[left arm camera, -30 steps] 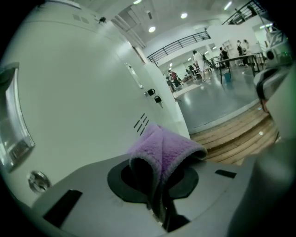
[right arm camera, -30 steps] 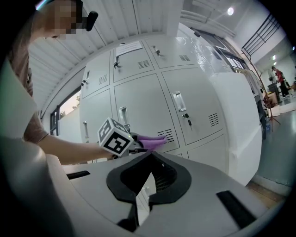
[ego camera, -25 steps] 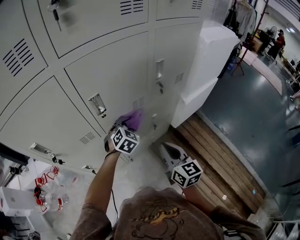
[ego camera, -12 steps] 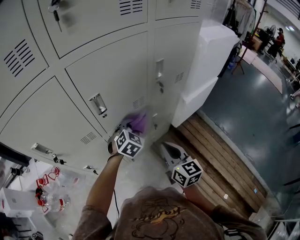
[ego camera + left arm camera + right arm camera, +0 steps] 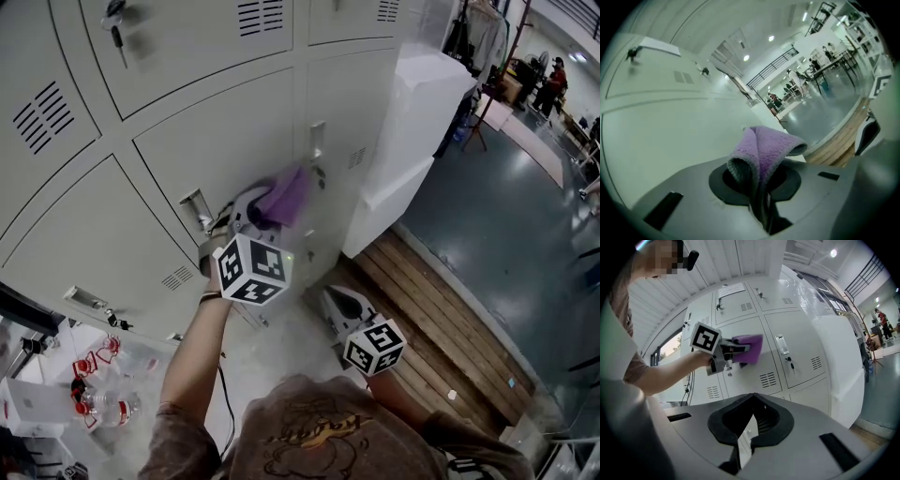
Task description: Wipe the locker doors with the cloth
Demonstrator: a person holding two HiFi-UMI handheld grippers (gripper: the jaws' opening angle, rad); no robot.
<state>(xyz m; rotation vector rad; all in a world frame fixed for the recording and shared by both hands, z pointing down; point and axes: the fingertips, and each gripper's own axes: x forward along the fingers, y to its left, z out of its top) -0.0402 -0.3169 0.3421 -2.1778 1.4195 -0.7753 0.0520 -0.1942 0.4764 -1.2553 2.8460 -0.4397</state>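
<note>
Your left gripper's (image 5: pixel 761 201) jaws were clamped on the folded purple terry cloth (image 5: pixel 766 147), and its free end lay against the pale grey metal locker doors (image 5: pixel 225 141), at the right edge of a middle door, just beside the seam. Your right gripper's (image 5: pixel 749 427) jaws were drawn together on nothing. It hung lower, well apart from the cloth, over the wooden plank floor (image 5: pixel 441 309).
</note>
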